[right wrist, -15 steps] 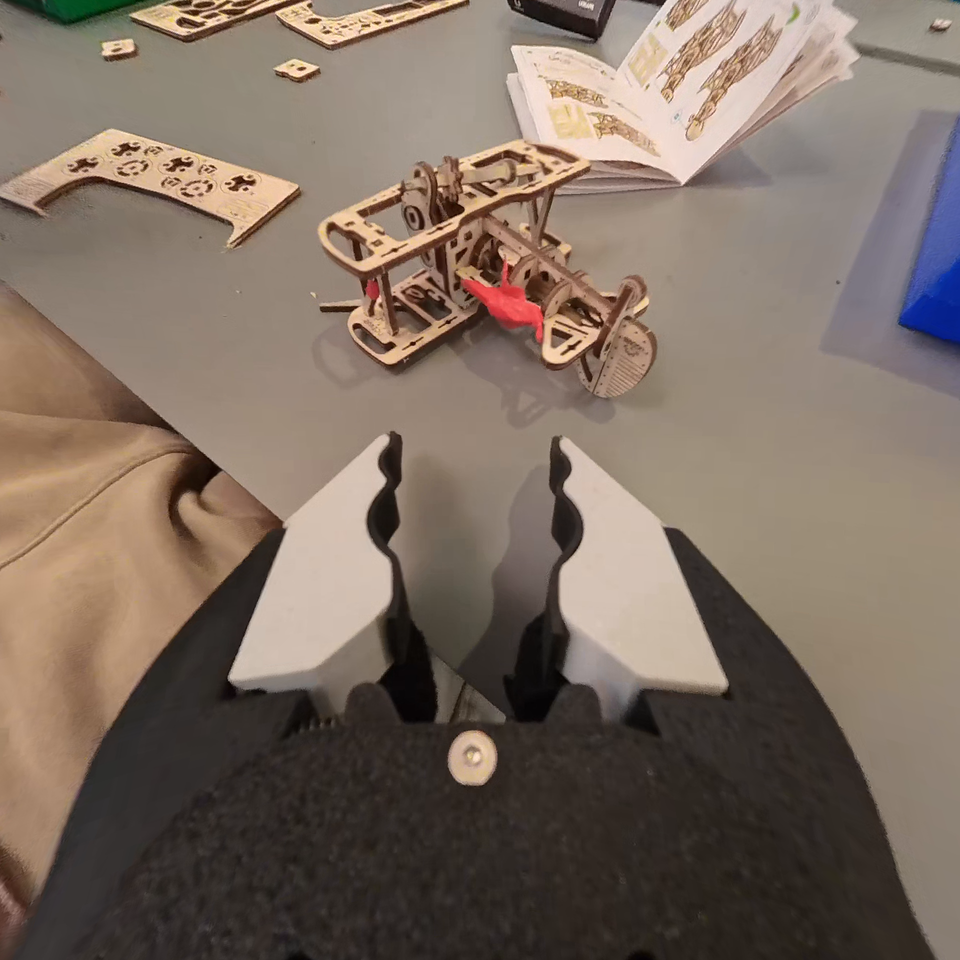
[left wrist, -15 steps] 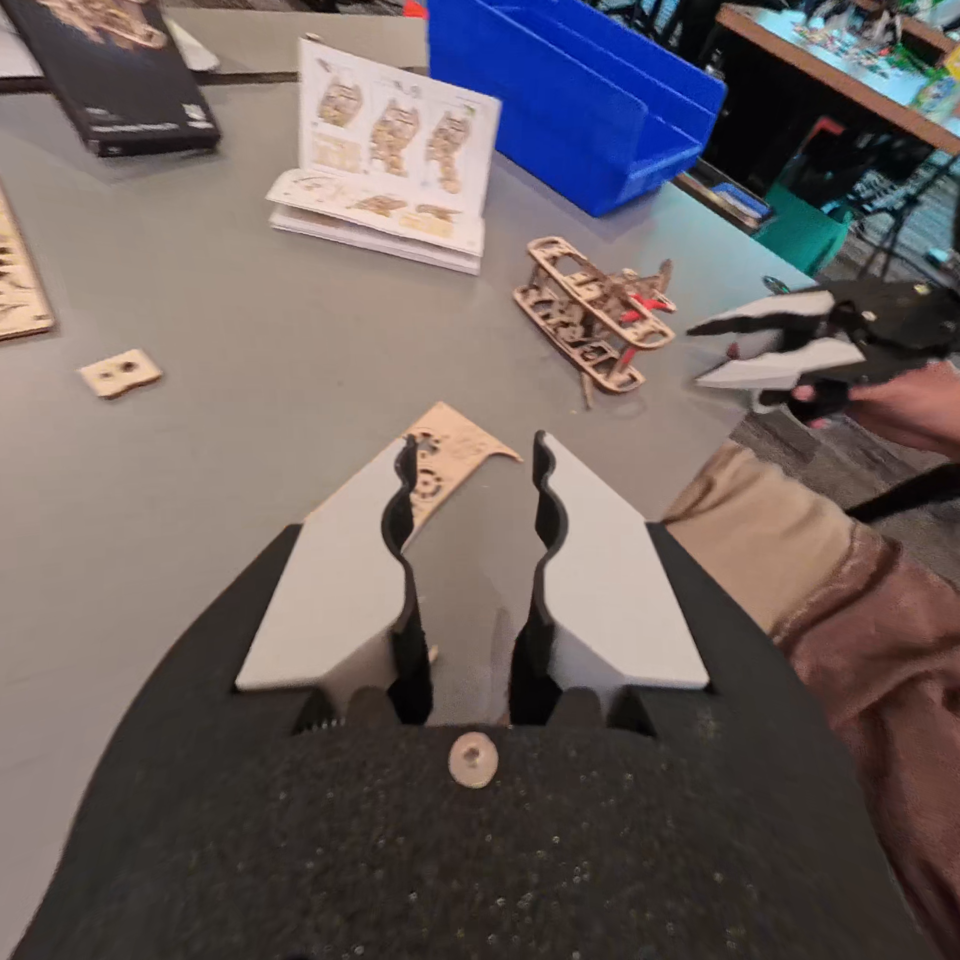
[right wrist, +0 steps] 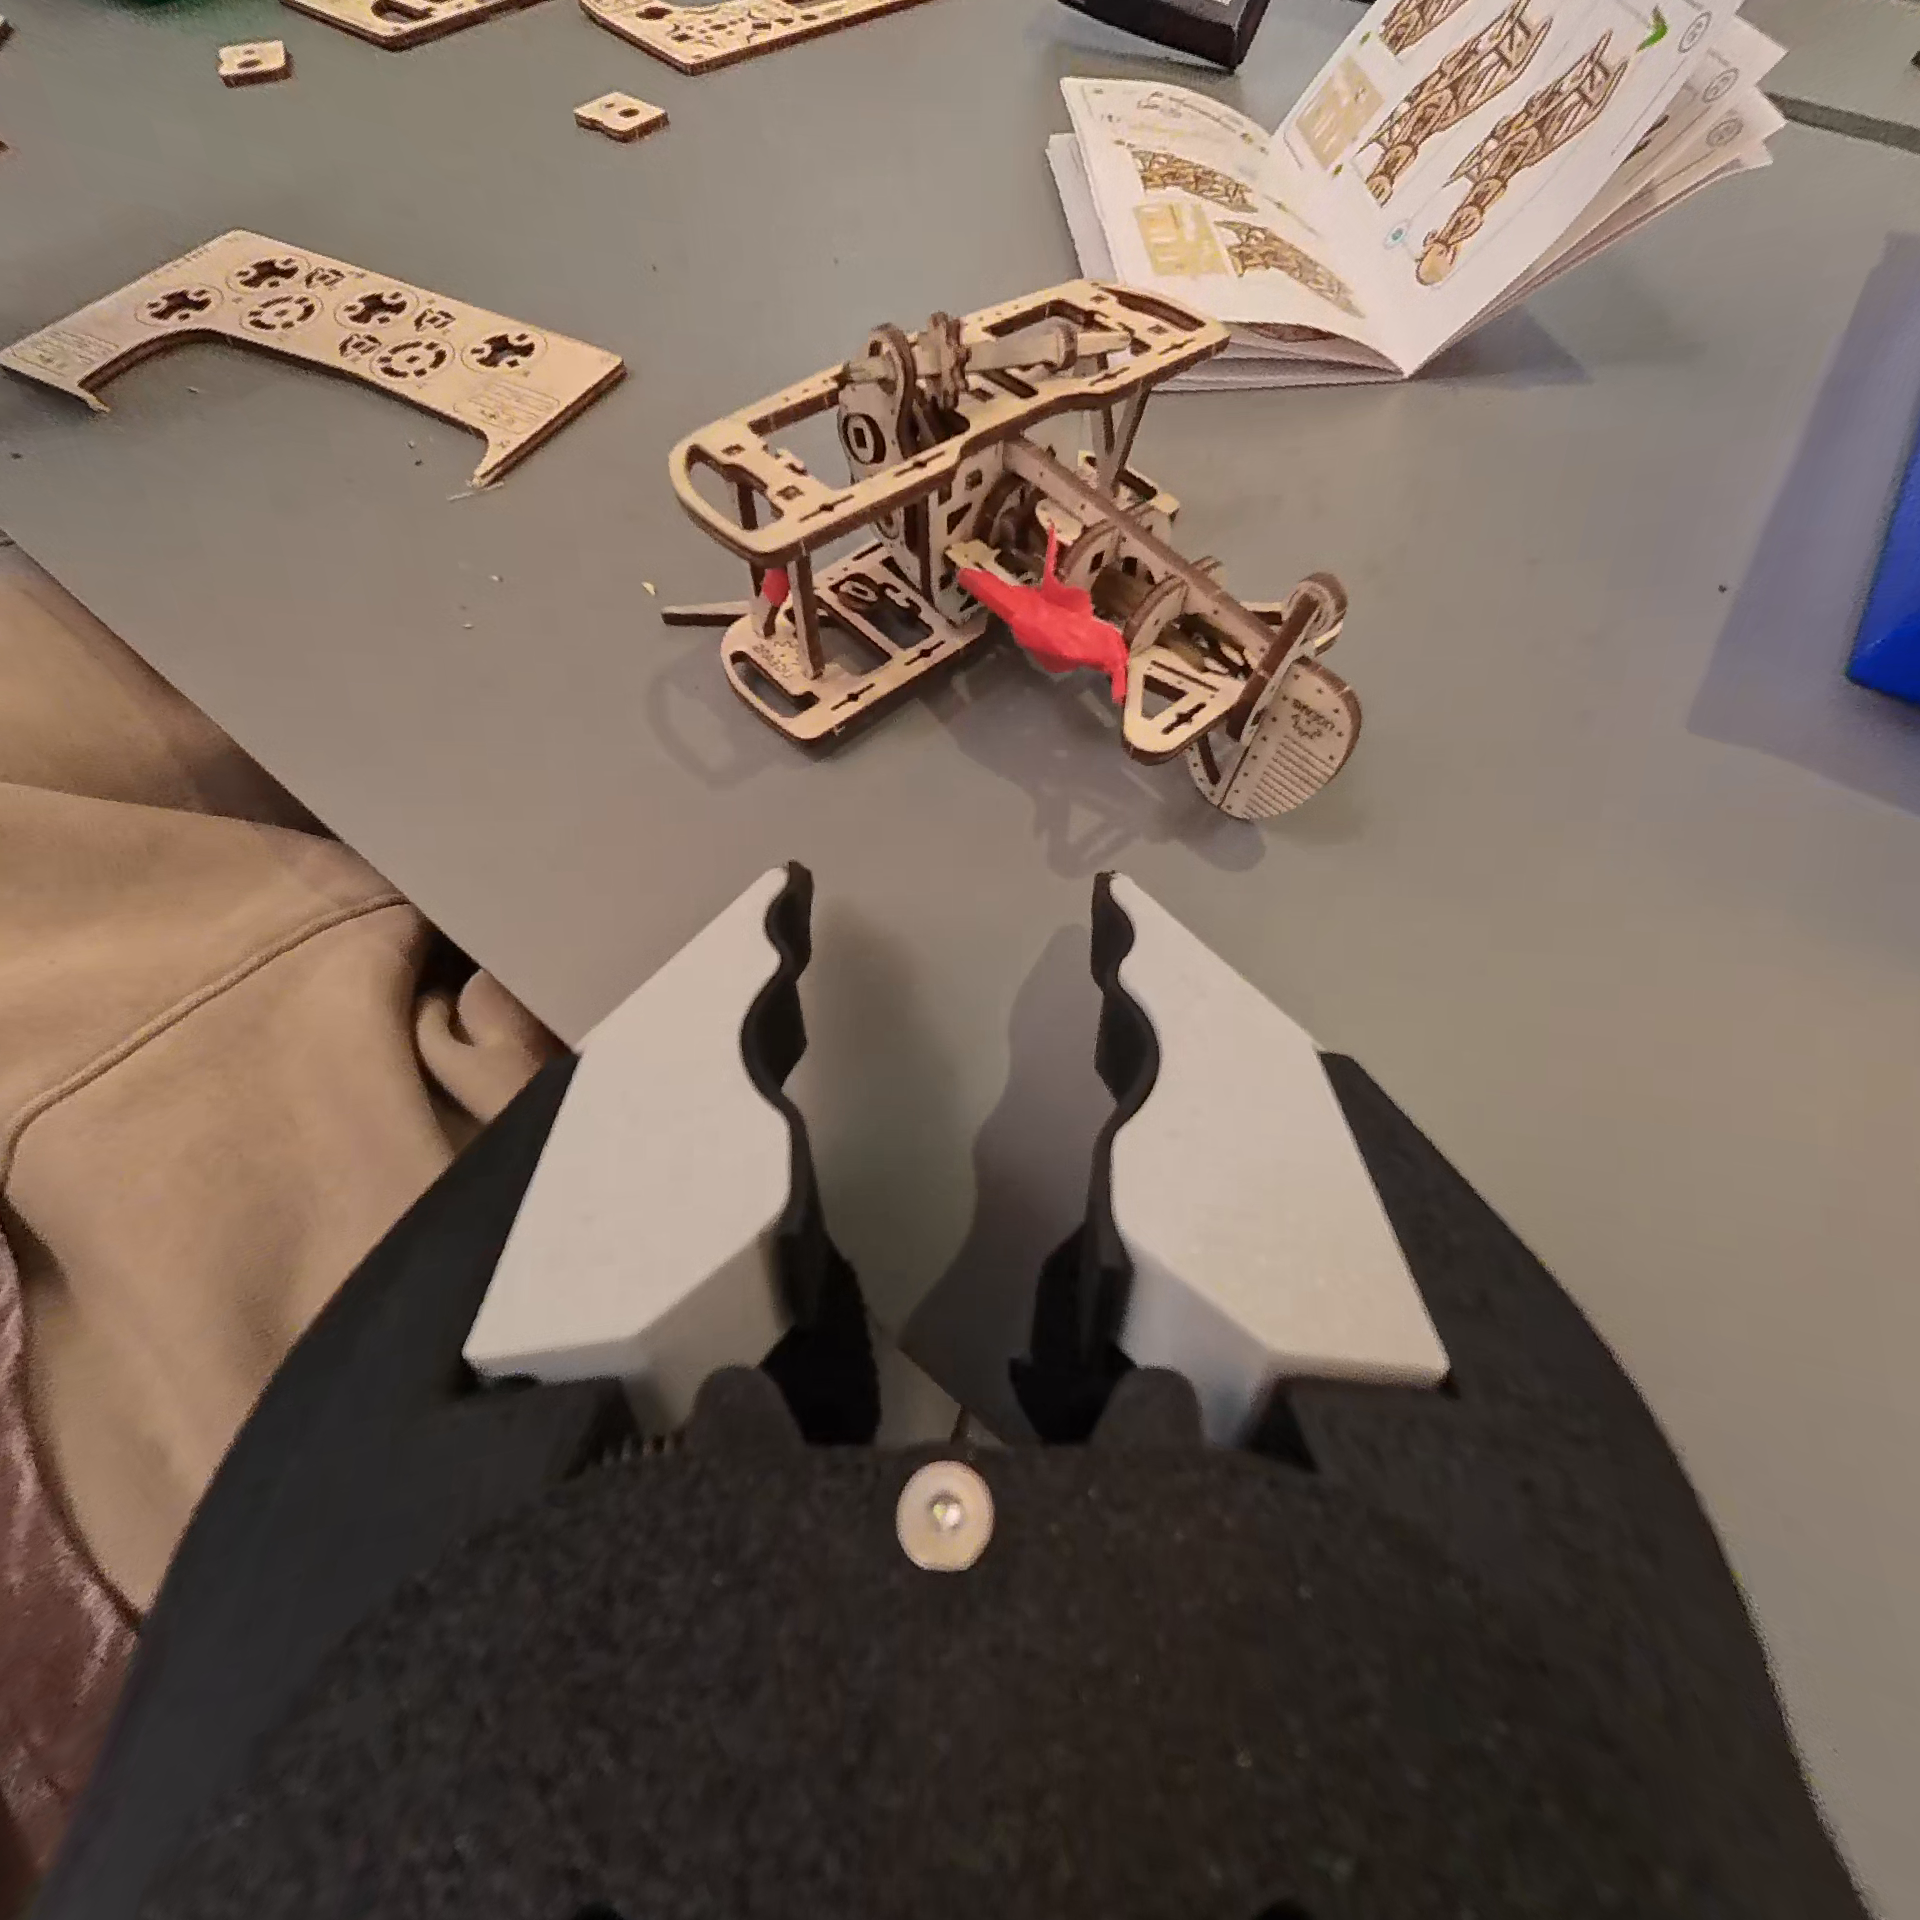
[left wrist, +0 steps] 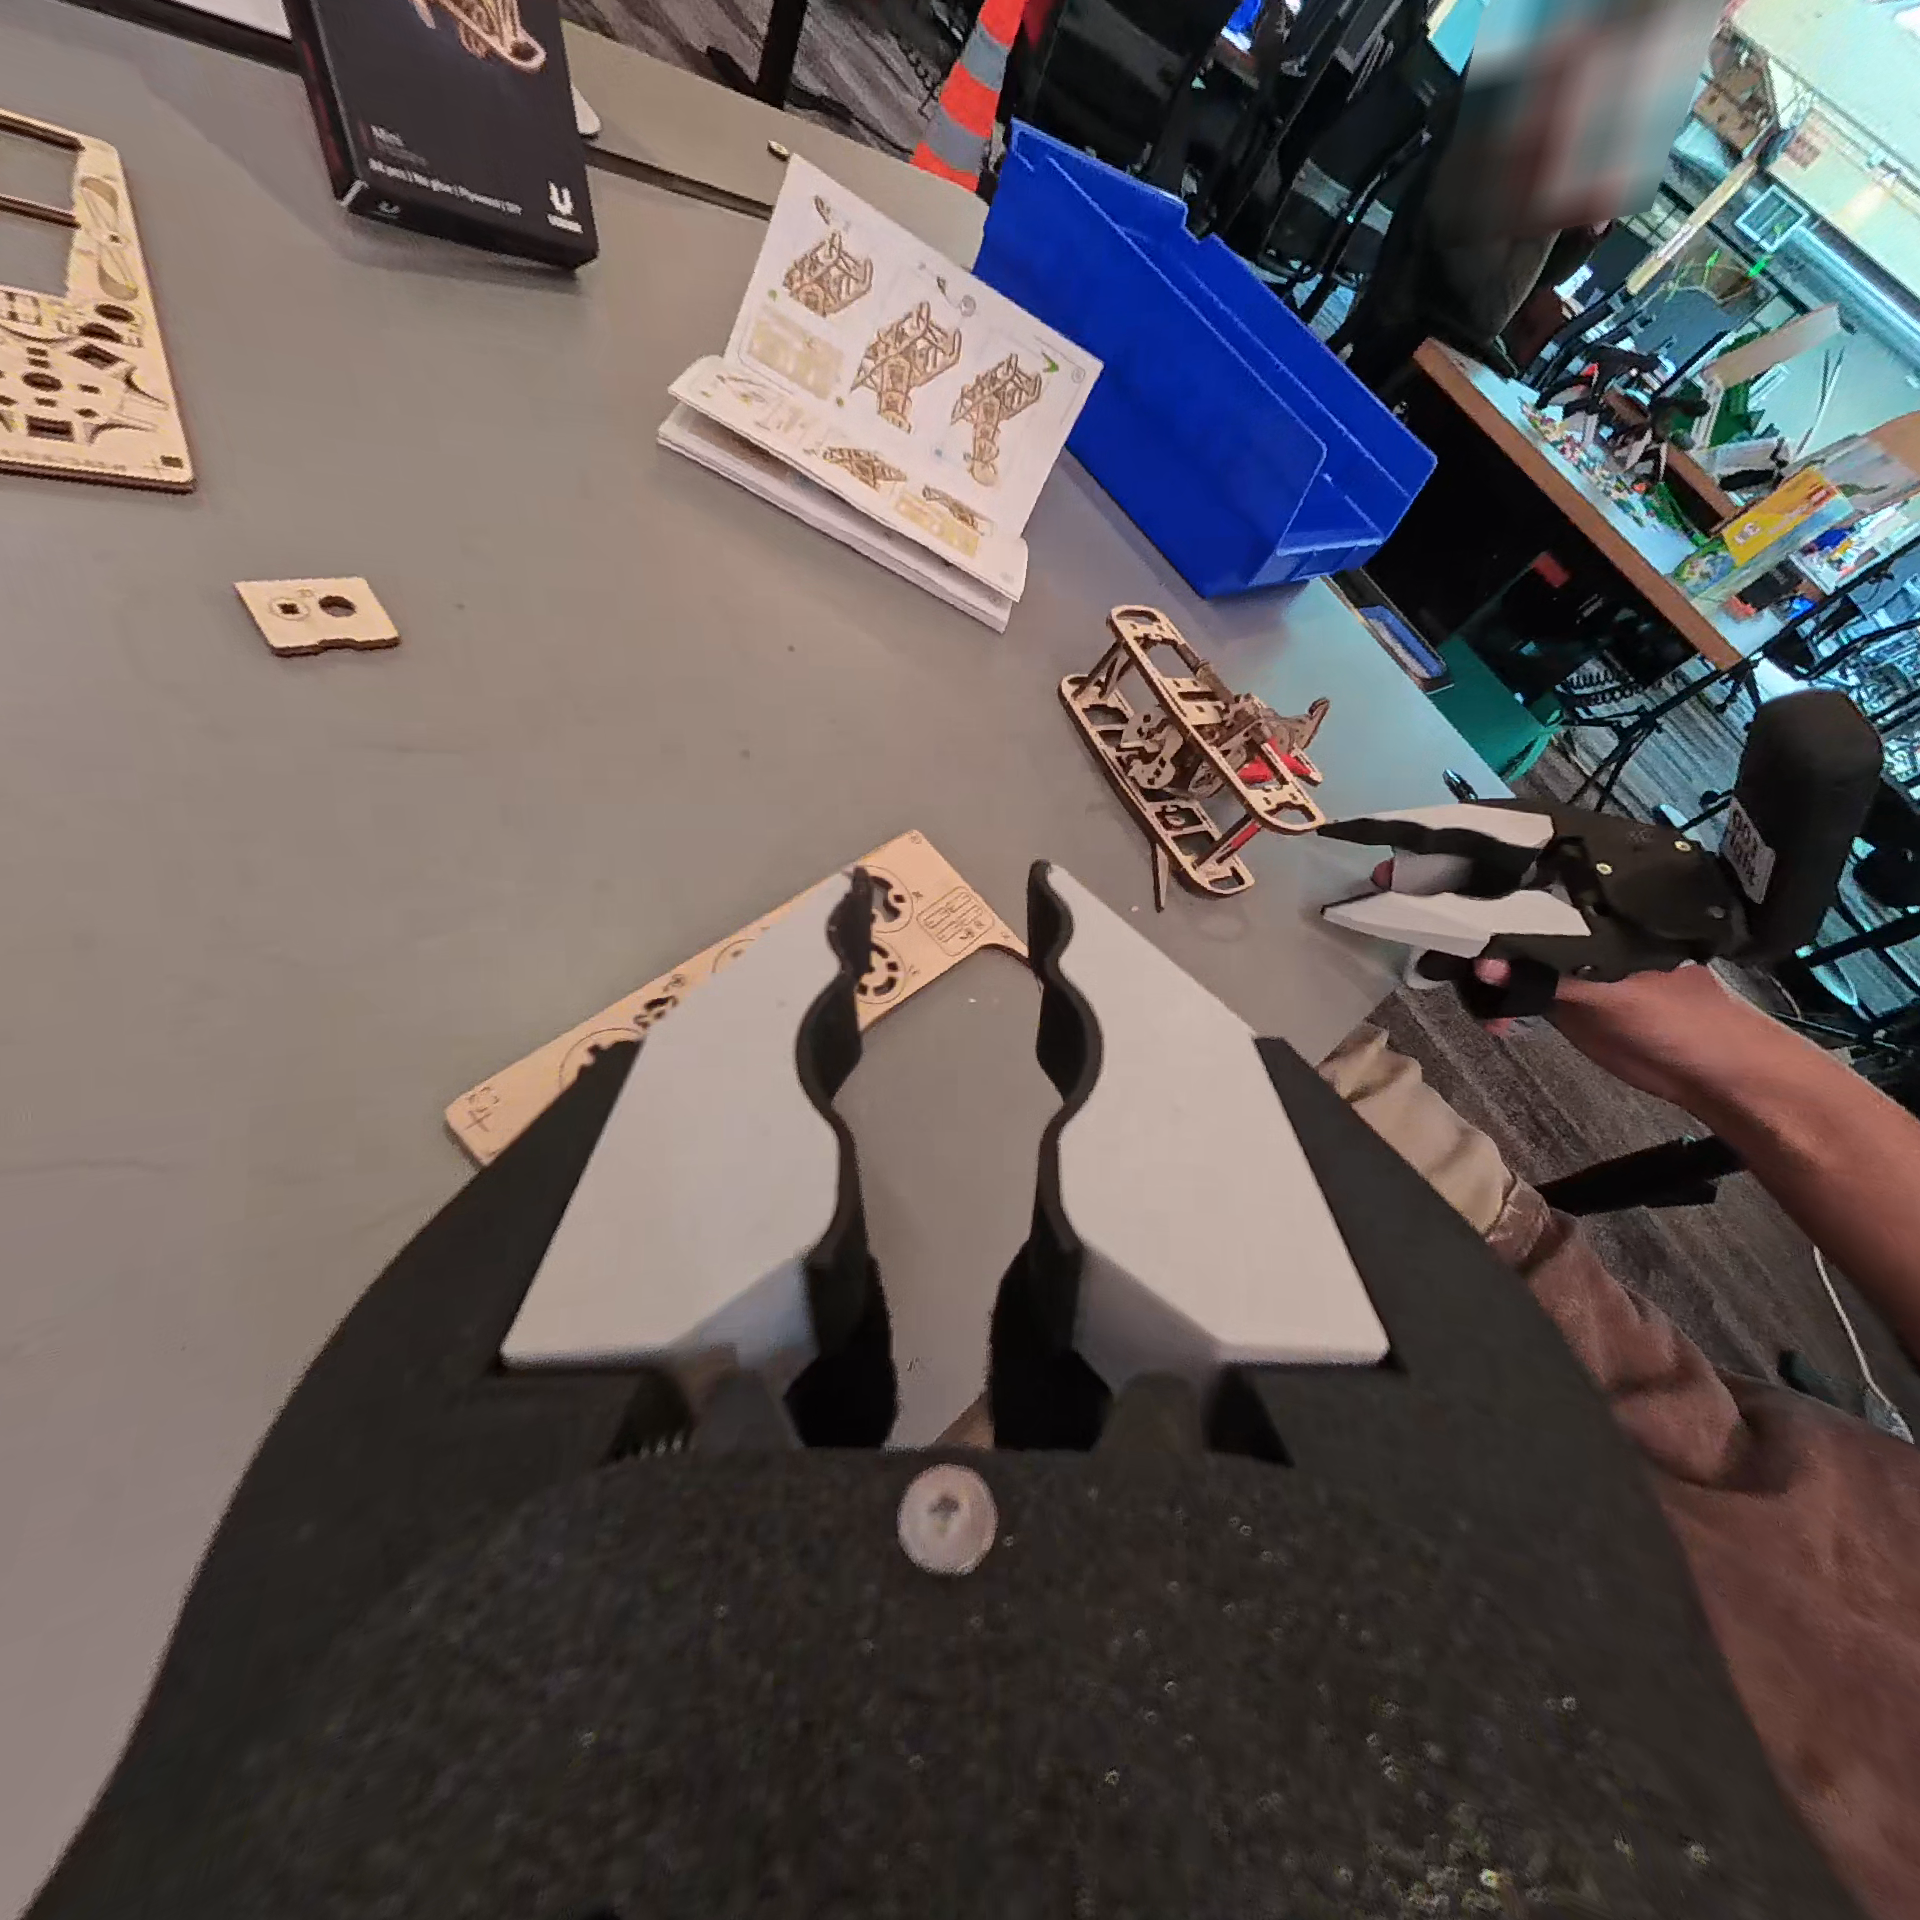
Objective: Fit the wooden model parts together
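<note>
The left gripper (left wrist: 940, 894) had lifted and tipped back over the last half-second, both jaws parted and holding nothing, its tips hanging above the flat pale plywood sheet of punched-out parts (left wrist: 914, 914). The right gripper (right wrist: 951, 894), also parted and empty, had crept nearer the small wooden biplane model with a red band at its middle (right wrist: 997, 540), its tips now close to the wing end. I judged no part was yet in hand, so fitting had not begun.

The biplane stood near the grey table's (left wrist: 520, 779) right edge, so room on that side was tight. Left of the biplane lay open table, then a small loose wooden tab (left wrist: 317, 613). Beyond the biplane stood the open white instruction booklet (left wrist: 883, 395) and a blue plastic bin (left wrist: 1195, 353).
</note>
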Available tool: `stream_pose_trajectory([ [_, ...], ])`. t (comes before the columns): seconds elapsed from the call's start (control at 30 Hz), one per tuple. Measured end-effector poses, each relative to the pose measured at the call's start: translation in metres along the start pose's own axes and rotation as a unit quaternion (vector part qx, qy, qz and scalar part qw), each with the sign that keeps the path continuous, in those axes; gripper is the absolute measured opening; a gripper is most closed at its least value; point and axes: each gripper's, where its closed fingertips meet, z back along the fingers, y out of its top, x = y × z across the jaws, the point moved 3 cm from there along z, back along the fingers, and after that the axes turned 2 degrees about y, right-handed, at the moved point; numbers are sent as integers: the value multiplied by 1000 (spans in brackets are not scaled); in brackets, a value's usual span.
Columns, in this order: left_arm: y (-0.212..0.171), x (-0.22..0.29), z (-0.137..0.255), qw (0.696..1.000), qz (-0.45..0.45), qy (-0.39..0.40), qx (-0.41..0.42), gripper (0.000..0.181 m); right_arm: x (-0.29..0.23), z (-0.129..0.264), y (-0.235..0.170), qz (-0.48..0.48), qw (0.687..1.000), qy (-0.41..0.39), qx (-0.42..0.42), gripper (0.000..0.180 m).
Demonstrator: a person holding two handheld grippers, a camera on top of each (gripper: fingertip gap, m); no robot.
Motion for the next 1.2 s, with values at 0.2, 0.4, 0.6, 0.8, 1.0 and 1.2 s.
stream_pose_trajectory([
  [0.2, -4, 7, -7, 1000, -20, -9, -16, 23, 8, 5, 5, -55, 997, 24, 43, 45],
  [0.4, -9, 16, -11, 999, -36, -17, -29, 22, 8, 3, 1, -18, 1000, -2, 19, 41],
  [0.6, -10, 18, -10, 999, -42, -18, -29, 20, 7, 2, 2, -22, 1000, -8, 19, 39],
  [0.8, -10, 17, -11, 999, -35, -24, -29, 21, 10, 6, 6, -86, 995, 30, 43, 40],
  [1.0, -11, 19, -12, 998, -40, -26, -33, 21, 2, 0, 2, -7, 1000, -2, 14, 37],
  [1.2, -12, 19, -12, 998, -45, -23, -37, 20, 4, 2, 3, -19, 1000, -1, 25, 34],
])
